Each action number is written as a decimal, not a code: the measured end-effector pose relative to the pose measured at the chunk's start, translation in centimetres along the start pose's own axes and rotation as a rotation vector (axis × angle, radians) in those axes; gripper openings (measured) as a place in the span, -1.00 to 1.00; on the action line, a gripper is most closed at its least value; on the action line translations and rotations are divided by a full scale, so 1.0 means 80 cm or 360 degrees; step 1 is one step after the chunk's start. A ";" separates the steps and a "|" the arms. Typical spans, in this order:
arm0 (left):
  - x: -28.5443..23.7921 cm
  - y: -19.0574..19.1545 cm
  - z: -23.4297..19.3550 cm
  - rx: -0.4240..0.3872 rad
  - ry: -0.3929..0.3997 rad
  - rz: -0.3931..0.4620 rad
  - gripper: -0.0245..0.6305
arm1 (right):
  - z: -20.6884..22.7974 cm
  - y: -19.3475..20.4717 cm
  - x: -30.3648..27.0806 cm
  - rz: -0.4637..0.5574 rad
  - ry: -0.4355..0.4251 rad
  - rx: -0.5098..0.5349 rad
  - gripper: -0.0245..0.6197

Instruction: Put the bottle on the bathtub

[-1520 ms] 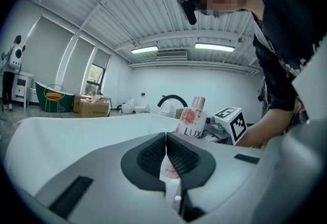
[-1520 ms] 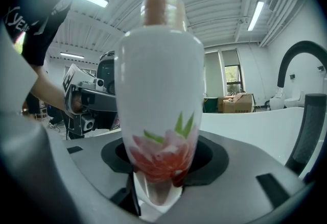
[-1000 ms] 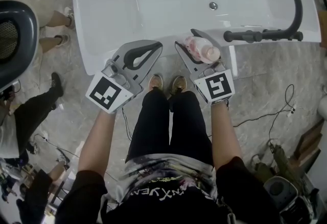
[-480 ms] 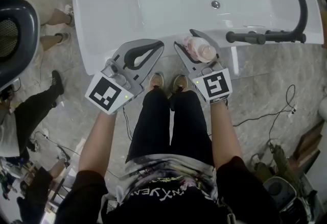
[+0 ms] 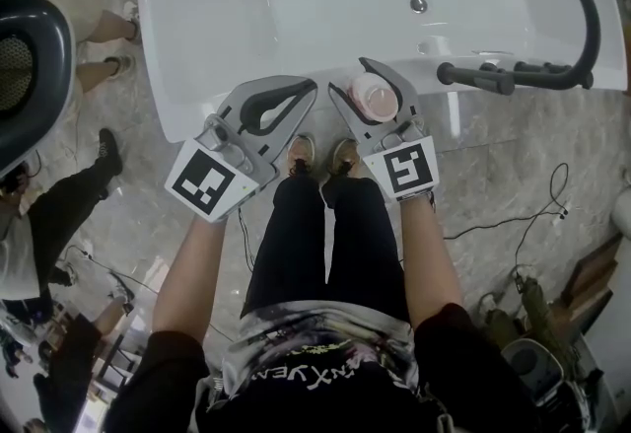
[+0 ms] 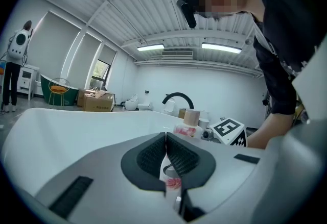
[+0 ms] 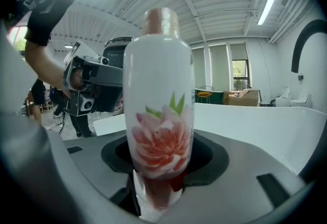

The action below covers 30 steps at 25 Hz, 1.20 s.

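Note:
A white bottle (image 7: 159, 105) with a pink flower print and a tan cap stands upright between the jaws of my right gripper (image 5: 357, 84), which is shut on its lower body. From above, the bottle (image 5: 373, 98) shows cap-up over the near rim of the white bathtub (image 5: 187, 96); whether it touches the rim I cannot tell. My left gripper (image 5: 301, 96) hovers beside it at the same rim, shut with nothing between its pads (image 6: 176, 154). From the left gripper view the bottle (image 6: 186, 126) appears just past those jaws.
A black curved faucet with a bar (image 5: 513, 76) sits on the tub's right rim, close to the right of the bottle. The drain (image 5: 419, 4) lies inside the basin. A dark chair (image 5: 25, 76) and other people's legs are at the left. Cables (image 5: 513, 219) run over the floor.
The right gripper with the bottle has edged slightly left, and the bottle now shows cap-on from above instead of leaning. The left gripper has kept still.

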State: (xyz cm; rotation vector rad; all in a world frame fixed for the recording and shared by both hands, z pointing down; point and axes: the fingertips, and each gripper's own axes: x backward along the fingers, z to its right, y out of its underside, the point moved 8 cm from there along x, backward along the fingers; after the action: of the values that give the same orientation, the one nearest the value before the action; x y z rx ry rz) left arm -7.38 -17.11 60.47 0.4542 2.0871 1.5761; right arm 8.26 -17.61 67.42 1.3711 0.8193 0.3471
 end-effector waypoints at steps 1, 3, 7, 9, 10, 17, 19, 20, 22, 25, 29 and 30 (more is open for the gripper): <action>-0.001 -0.002 0.000 0.0004 -0.0002 0.0000 -0.86 | 0.000 0.000 0.000 -0.0004 0.0006 0.0004 -0.21; -0.002 -0.005 0.000 0.0013 -0.0006 -0.0001 -0.86 | 0.000 0.000 0.000 -0.0011 0.0020 0.0014 -0.20; -0.005 -0.011 -0.001 0.0021 -0.0010 -0.0006 -0.86 | 0.000 -0.002 0.001 -0.0006 0.0031 0.0010 -0.19; -0.005 -0.014 -0.003 0.0022 -0.0015 -0.0007 -0.86 | 0.001 -0.006 0.002 0.0011 0.0026 0.0001 -0.14; -0.006 -0.016 -0.003 0.0022 -0.0016 -0.0007 -0.86 | 0.002 -0.009 0.003 0.0016 0.0022 0.0005 -0.12; -0.002 -0.047 0.007 0.0024 -0.0021 -0.0001 -0.86 | 0.003 -0.049 0.020 0.0045 0.0005 0.0048 -0.07; -0.001 -0.059 0.010 0.0019 -0.0020 0.0006 -0.86 | 0.004 -0.068 0.027 0.0082 0.0010 0.0046 -0.07; -0.001 -0.065 0.011 0.0018 -0.0019 0.0010 -0.86 | 0.005 -0.078 0.031 0.0101 0.0016 0.0038 -0.07; 0.001 -0.079 0.015 0.0014 -0.0017 0.0016 -0.86 | 0.007 -0.099 0.040 0.0131 0.0025 0.0031 -0.07; 0.007 -0.103 0.021 -0.0008 -0.0009 0.0025 -0.86 | 0.006 -0.134 0.053 0.0167 0.0033 0.0026 -0.07; 0.023 -0.136 0.028 -0.0013 -0.0015 0.0031 -0.86 | -0.001 -0.184 0.067 0.0209 0.0030 0.0054 -0.07; 0.027 -0.144 0.031 -0.0019 -0.0017 0.0034 -0.86 | -0.002 -0.196 0.072 0.0214 0.0027 0.0069 -0.07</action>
State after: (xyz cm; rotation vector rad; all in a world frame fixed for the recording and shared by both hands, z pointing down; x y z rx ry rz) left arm -7.51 -17.26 48.49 0.4811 2.0704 1.5940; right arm 8.38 -16.88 50.78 1.4693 0.7538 0.4484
